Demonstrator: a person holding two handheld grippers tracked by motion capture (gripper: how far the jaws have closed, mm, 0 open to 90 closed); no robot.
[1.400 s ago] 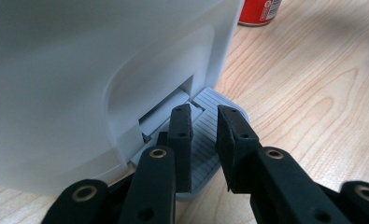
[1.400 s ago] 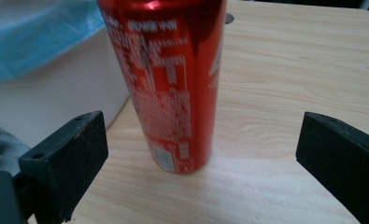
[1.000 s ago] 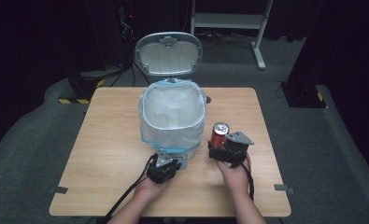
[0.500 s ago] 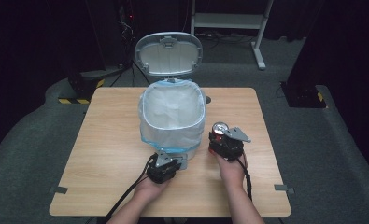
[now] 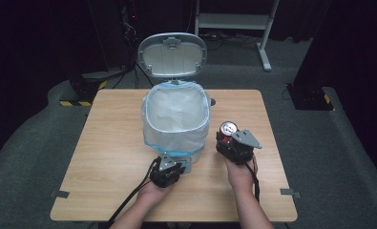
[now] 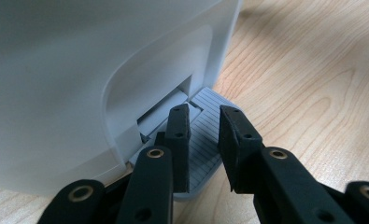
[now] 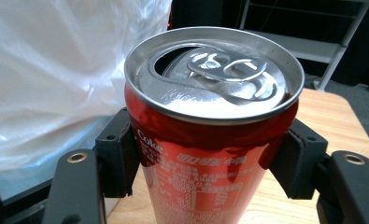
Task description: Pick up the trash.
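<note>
A white pedal bin with a clear liner stands mid-table, its grey lid raised. My left gripper sits at the bin's front foot. Its jaws are nearly together with a thin gap and nothing between them, and they rest on the ribbed grey pedal under the bin wall. An opened red Coke can is upright to the right of the bin. My right gripper is shut on this can, one jaw on each side, beside the liner bag.
The wooden table has bare surface left and right of the bin. Dark floor, a white frame and stands with cables lie beyond the far edge. Tape marks the table's front corners.
The right gripper has risen slightly with the can, which now shows its top more fully. The left gripper stays on the pedal and the lid stays up.
</note>
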